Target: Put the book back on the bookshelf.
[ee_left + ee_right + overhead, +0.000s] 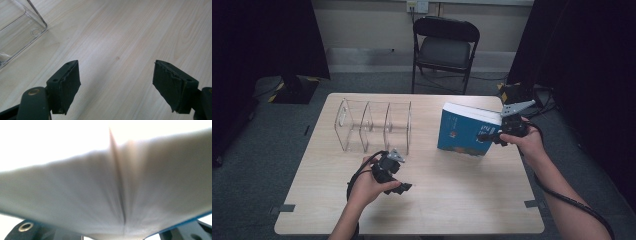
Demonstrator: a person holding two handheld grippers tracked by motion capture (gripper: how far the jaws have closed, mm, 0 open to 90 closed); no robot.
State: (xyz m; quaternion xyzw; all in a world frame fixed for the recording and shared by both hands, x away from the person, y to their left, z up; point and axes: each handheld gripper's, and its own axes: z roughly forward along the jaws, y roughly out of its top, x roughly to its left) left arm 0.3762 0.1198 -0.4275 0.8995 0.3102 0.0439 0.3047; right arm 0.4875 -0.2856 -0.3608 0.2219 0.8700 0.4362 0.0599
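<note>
**Black grippers, bare forearms**

Left gripper (404,188): black, grey three-cornered plate, looping black cable; dark ragged-edged pads (70,85), brass screw at base. Right gripper (485,135): black, grey plate, cable trailing along bare forearm. No sleeves visible.

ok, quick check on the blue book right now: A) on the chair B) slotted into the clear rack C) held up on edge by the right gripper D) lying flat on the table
C: the blue book stands tilted on the table, the right gripper clamped on its edge, well apart from the clear rack.
</note>
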